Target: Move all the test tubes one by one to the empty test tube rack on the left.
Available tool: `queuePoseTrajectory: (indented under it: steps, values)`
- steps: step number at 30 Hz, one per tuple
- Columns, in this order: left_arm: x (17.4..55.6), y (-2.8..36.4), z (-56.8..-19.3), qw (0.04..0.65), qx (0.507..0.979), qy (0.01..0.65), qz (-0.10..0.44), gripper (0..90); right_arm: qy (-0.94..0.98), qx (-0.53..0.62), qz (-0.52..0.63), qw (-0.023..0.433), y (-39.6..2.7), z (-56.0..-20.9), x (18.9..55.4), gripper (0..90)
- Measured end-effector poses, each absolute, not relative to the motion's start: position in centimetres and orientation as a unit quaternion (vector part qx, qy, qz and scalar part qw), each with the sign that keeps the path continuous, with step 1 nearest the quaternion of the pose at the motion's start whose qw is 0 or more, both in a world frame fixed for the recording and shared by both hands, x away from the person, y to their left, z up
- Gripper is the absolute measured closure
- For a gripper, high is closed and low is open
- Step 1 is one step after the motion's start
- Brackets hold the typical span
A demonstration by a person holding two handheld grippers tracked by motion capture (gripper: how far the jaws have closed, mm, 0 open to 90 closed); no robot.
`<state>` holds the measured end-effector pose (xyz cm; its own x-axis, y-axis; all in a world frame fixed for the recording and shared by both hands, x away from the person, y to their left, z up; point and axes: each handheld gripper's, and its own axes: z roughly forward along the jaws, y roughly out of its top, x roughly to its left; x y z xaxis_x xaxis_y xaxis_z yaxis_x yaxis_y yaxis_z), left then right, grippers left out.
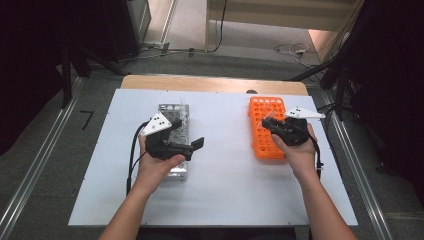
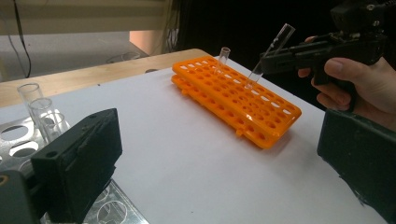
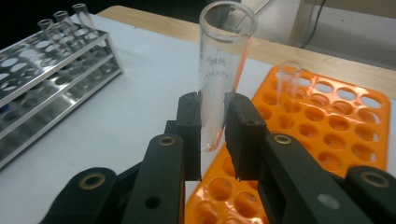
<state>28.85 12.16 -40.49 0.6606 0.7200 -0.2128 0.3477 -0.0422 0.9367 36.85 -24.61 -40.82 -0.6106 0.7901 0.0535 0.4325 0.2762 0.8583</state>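
Note:
An orange tube rack (image 1: 261, 114) lies flat at the right of the white table, with one glass tube (image 2: 222, 57) standing in a far hole. My right gripper (image 3: 215, 133) is shut on another clear glass tube (image 3: 223, 70), held tilted just above the rack (image 3: 336, 130). From the left gripper view the held tube (image 2: 275, 46) slants over the rack's (image 2: 238, 100) middle holes. My left gripper (image 2: 219, 154) stands open with nothing between its jaws, and it hovers over the metal rack (image 1: 176, 167) at the left.
The metal rack (image 3: 51, 79) holds a few empty glass tubes (image 3: 60, 21) at its far end. The table's wooden back edge (image 1: 210, 84) runs behind both racks. White tabletop (image 1: 225, 150) lies between the racks.

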Motion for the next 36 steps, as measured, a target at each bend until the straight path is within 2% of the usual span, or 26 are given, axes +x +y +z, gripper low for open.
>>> queuePoseTrajectory:
  steps: [14,36]
  values:
    - [28.5,11.3,-40.2,0.579,0.712,0.364,0.157,0.2,0.798,0.352,0.463,0.161,-22.2,-41.2,34.3,74.3]
    - [27.7,9.0,-40.1,0.580,0.731,0.331,0.140,5.2,0.837,0.274,0.459,0.116,-17.4,-41.6,31.0,74.4]
